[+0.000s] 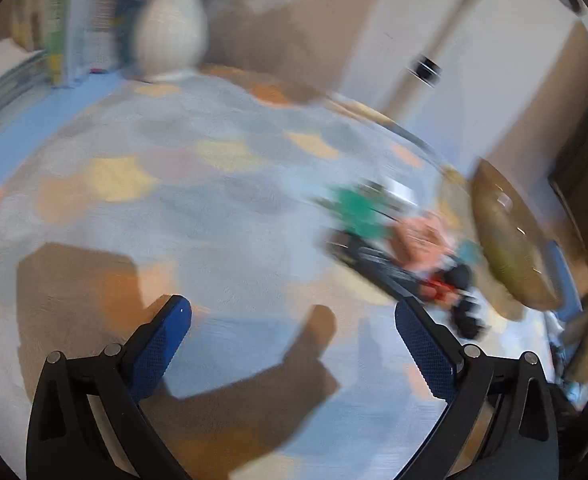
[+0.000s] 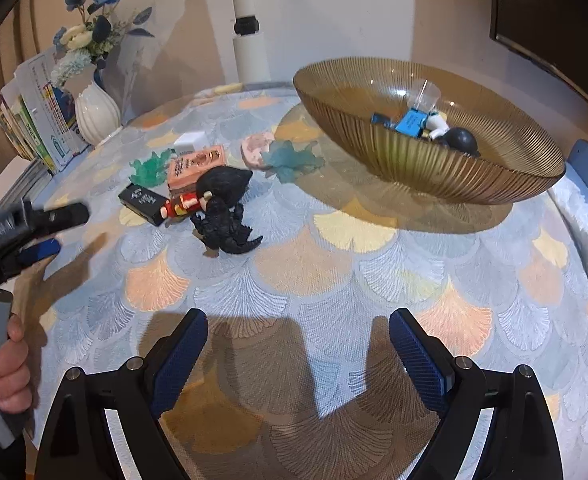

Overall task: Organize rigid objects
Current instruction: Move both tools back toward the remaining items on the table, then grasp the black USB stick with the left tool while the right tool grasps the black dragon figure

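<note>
Right now: right gripper (image 2: 297, 328) spread wide and empty above the patterned worktop (image 2: 333, 280); left gripper (image 1: 294, 316) likewise parted, nothing between the pads. Farther out, black dinosaur figure (image 2: 224, 216) standing among scattered toys, black box (image 2: 144, 202) just beside. Beyond, amber bowl (image 2: 413, 160) holding small toys.

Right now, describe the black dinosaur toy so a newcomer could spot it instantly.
Start at the amber glass bowl on the patterned tablecloth. Left of it lies a cluster of small toys; the dinosaur stands at its near edge. It alone is all black, spiky, with a tail.
</note>
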A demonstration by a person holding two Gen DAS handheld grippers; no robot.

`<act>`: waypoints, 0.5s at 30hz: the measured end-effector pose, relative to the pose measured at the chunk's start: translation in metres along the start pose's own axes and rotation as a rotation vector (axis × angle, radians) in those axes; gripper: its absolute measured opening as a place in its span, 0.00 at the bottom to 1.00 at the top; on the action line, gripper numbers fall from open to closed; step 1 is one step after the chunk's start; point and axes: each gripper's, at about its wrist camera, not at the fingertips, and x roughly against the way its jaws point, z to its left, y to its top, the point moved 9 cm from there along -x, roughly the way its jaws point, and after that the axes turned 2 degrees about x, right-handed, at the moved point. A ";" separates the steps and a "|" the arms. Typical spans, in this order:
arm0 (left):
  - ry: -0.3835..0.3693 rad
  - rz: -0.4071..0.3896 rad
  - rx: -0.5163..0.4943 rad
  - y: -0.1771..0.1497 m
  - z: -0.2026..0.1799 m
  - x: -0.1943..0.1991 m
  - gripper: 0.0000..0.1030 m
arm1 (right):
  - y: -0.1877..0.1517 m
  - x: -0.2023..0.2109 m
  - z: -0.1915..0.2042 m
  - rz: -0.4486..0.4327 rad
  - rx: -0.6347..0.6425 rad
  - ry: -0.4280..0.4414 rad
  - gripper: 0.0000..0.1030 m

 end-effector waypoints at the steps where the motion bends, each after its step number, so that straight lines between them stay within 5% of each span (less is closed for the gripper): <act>1: -0.026 0.024 -0.019 -0.001 -0.016 -0.002 0.99 | -0.001 -0.002 0.000 0.009 0.000 0.002 0.89; 10: 0.254 0.028 -0.060 0.018 -0.040 -0.052 0.99 | -0.002 0.000 0.004 0.004 0.002 0.048 0.89; 15: 0.296 0.051 -0.180 0.014 -0.048 -0.065 0.99 | -0.003 0.000 0.005 0.011 -0.017 0.080 0.89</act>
